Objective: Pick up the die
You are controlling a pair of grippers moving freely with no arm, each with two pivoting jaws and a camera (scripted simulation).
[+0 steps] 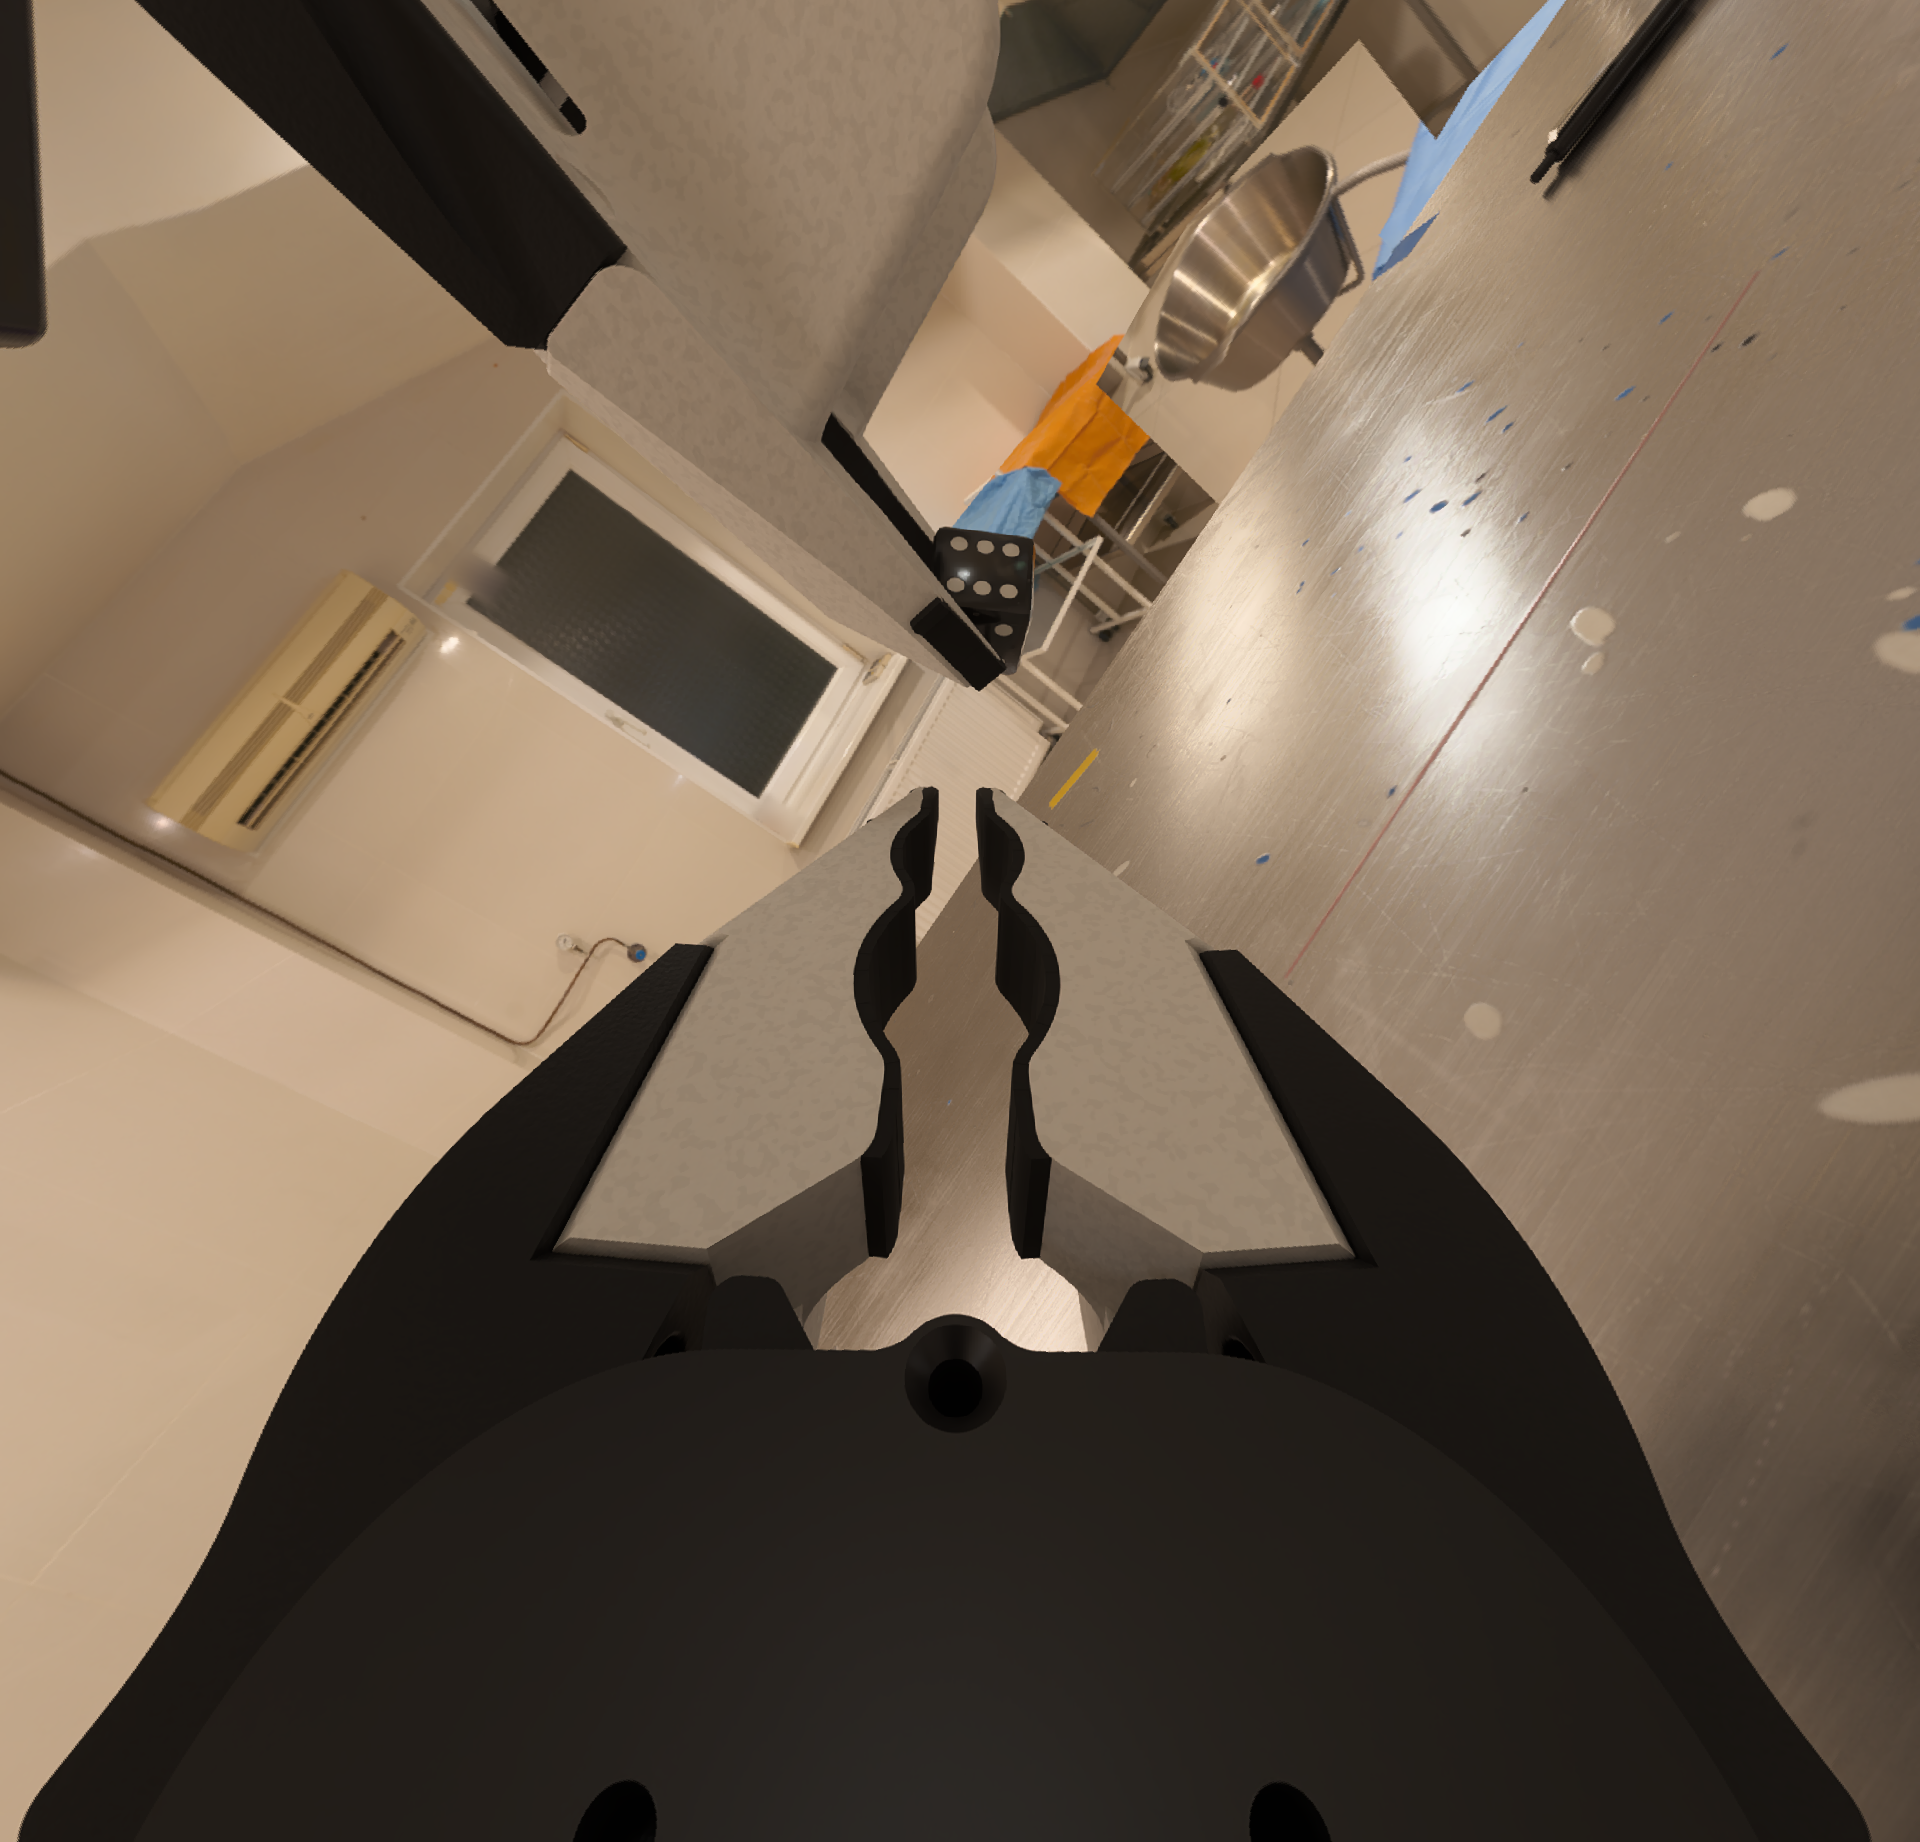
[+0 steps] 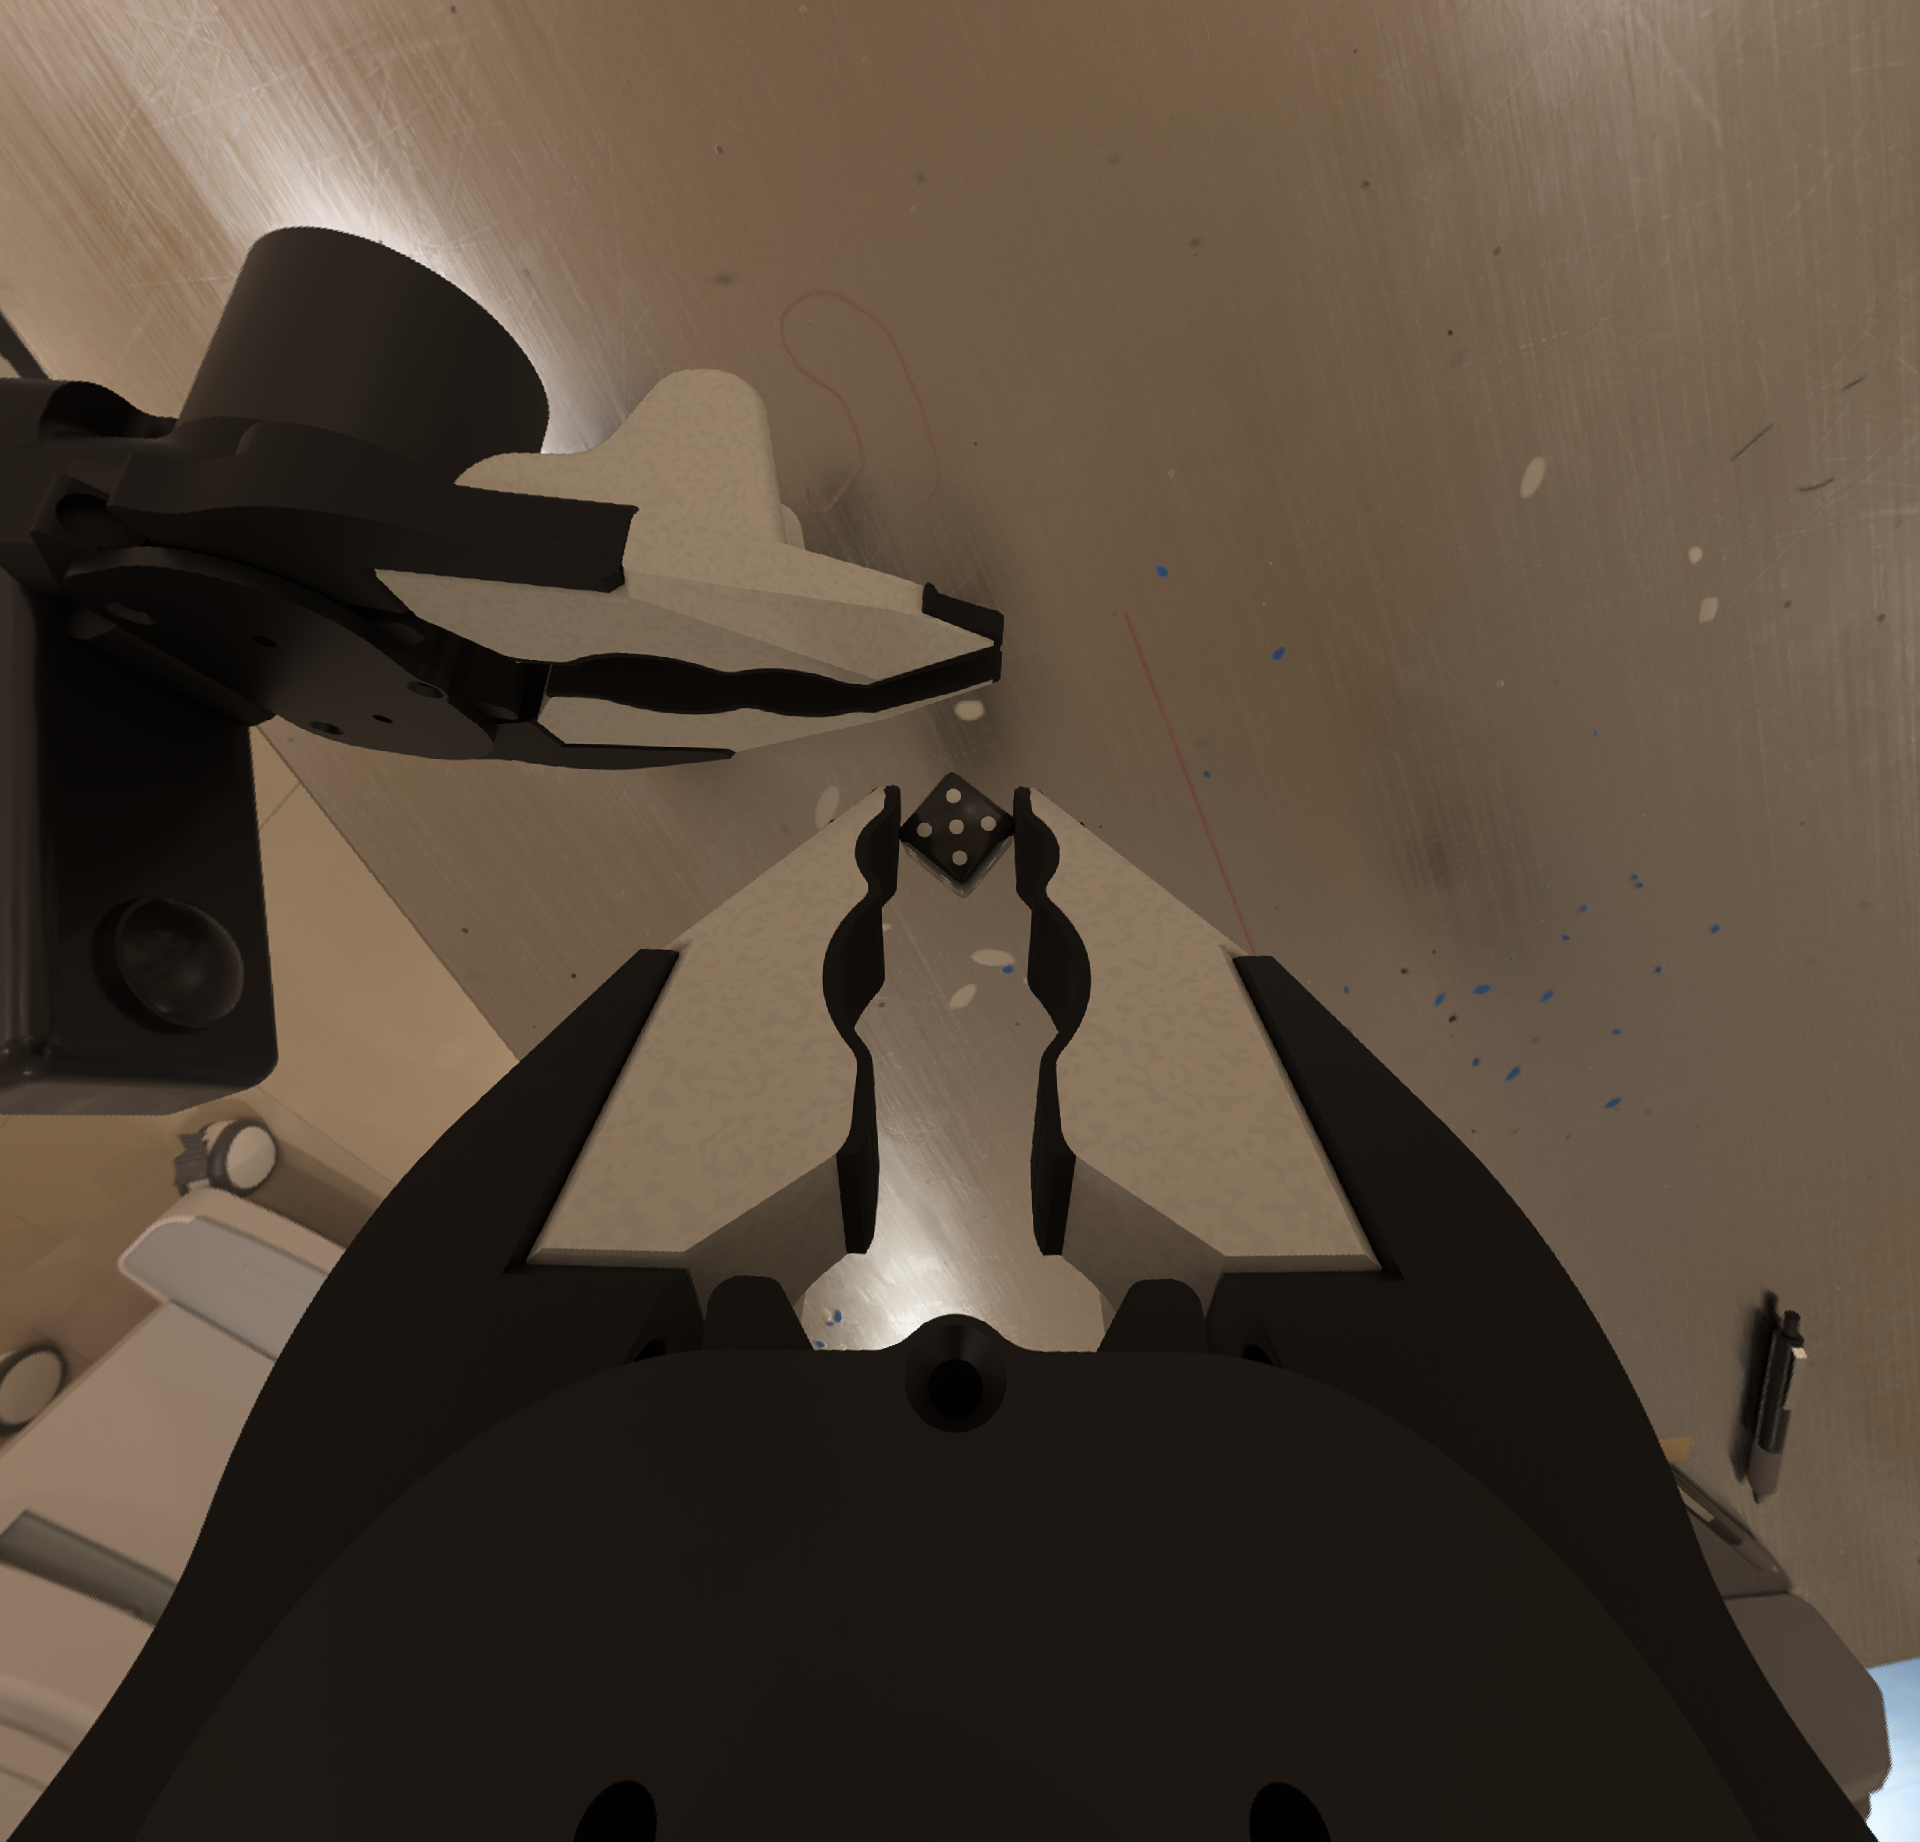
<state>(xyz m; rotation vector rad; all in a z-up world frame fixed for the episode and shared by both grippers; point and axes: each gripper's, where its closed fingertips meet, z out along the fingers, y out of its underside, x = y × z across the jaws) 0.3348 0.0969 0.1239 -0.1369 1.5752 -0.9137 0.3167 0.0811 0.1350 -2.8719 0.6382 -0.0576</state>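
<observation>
Jaws of the right gripper (image 2: 954, 807) pinch the small black die with white pips (image 2: 954, 836), lifted above the scratched, paint-flecked metal worktop (image 2: 1351, 338). Jaws of the left gripper (image 1: 956, 803) sit nearly pressed together, holding nothing.

Right gripper (image 2: 956, 816) clamped, left gripper (image 1: 957, 805) narrowed.

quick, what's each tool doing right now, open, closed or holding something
Left tool: closed, or very nearly, with nothing between its fingertips.
Right tool: closed on the small black die with white pips, held at its fingertips.
</observation>
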